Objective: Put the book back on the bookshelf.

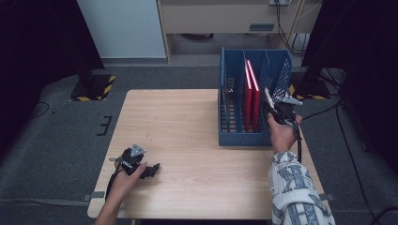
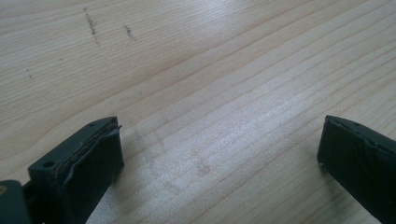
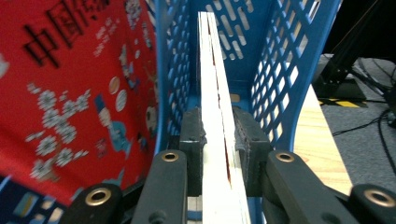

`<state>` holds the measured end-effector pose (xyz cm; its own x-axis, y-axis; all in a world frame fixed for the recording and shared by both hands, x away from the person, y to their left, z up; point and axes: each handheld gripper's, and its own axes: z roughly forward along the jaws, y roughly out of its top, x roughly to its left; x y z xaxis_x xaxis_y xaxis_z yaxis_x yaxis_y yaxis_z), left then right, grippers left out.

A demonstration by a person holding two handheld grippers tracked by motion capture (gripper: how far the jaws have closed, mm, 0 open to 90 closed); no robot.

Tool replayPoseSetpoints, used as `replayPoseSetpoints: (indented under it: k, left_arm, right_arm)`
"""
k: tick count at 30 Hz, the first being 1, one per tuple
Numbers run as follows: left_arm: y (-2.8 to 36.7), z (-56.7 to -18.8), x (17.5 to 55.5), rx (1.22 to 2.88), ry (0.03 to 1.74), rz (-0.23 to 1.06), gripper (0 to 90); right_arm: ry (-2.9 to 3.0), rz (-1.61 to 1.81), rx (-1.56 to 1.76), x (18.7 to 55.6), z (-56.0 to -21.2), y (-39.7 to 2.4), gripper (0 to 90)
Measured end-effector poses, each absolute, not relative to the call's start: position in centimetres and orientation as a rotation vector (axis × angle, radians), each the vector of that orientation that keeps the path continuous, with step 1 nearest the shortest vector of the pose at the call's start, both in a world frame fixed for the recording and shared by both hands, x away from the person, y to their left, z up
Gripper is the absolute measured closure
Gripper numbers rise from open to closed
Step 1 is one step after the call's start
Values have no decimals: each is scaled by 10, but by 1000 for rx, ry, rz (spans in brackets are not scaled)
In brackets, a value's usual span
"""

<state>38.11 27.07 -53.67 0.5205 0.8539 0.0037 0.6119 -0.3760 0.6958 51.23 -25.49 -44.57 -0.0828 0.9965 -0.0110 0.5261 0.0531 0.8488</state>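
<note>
Blue perforated file rack (image 1: 234,136) standing on the far right part of the wooden table (image 1: 187,140), split into upright compartments, open side toward the person. In the middle compartment, red books (image 1: 251,93) upright and leaning slightly. In the rightmost compartment, a thin white-edged book (image 3: 215,93) held on edge, spine line running straight into the slot, blue mesh wall close on its right and the divider close on its left with the red printed cover (image 3: 70,93) beyond. Right gripper (image 3: 218,144) pinching that thin book, both pads pressed flat against its two faces, at the rack's open front near the table's right edge (image 1: 280,108). Little slack either side of the book inside the slot. Left gripper (image 2: 219,154) low over bare wood at the near left of the table (image 1: 141,166), pads spread wide with nothing between them. Broad free tabletop between the two hands and left of the rack; grey floor all around the table.
</note>
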Motion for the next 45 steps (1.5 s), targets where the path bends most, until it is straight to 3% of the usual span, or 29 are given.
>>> replayPoseSetpoints:
  k: [5, 8, 23, 45]
  left_arm:
    - [271, -537, 381, 2118, 1188, 485, 0]
    - [271, -537, 381, 2119, 1186, 485, 0]
    - [270, -537, 382, 2119, 1186, 485, 0]
    - [270, -537, 382, 2119, 1186, 485, 0]
  right_arm:
    - [1680, 926, 1547, 517, -446, -255, 752]
    - [1669, 953, 1544, 515, -446, -255, 682]
    - [1674, 1115, 1537, 500, -443, -257, 701]
    - [1702, 1171, 1518, 495, -442, -252, 639]
